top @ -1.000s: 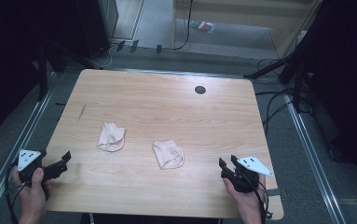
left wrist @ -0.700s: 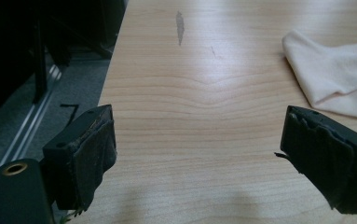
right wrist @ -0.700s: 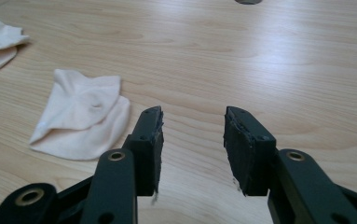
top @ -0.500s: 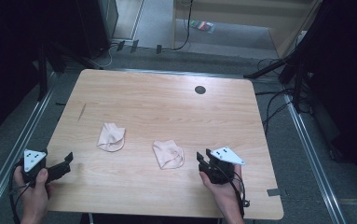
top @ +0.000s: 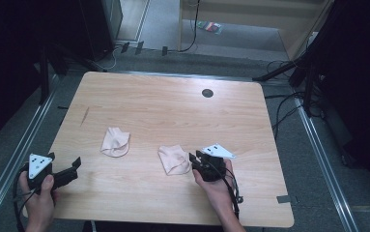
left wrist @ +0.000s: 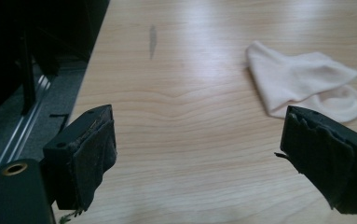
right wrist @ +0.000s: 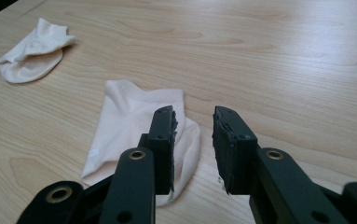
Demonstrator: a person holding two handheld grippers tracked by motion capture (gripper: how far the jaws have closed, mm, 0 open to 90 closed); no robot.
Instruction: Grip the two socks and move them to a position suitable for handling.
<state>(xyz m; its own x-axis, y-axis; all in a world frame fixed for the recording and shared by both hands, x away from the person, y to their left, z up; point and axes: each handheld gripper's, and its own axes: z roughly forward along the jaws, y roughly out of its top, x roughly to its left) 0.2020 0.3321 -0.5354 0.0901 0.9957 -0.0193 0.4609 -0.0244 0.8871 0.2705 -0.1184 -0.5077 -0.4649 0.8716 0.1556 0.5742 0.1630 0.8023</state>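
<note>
**Right gripper closes in on near sock**

Versus a second ago, we see the right gripper slid from the table's 5 o'clock corner leftward, now at the near sock's 3 o'clock edge. Its jaws have just been closing; a narrow gap remains, with the sock's edge under the left jaw and nothing pinched yet. The left gripper has barely shifted, at the 7 o'clock corner, jaws wide apart and holding nothing. Both socks are unmoved. The near sock lies flat at table centre-front, long axis running roughly 11 to 5 o'clock. The far sock sits at its 9 o'clock, well apart. We can't tell the toe ends.
</note>
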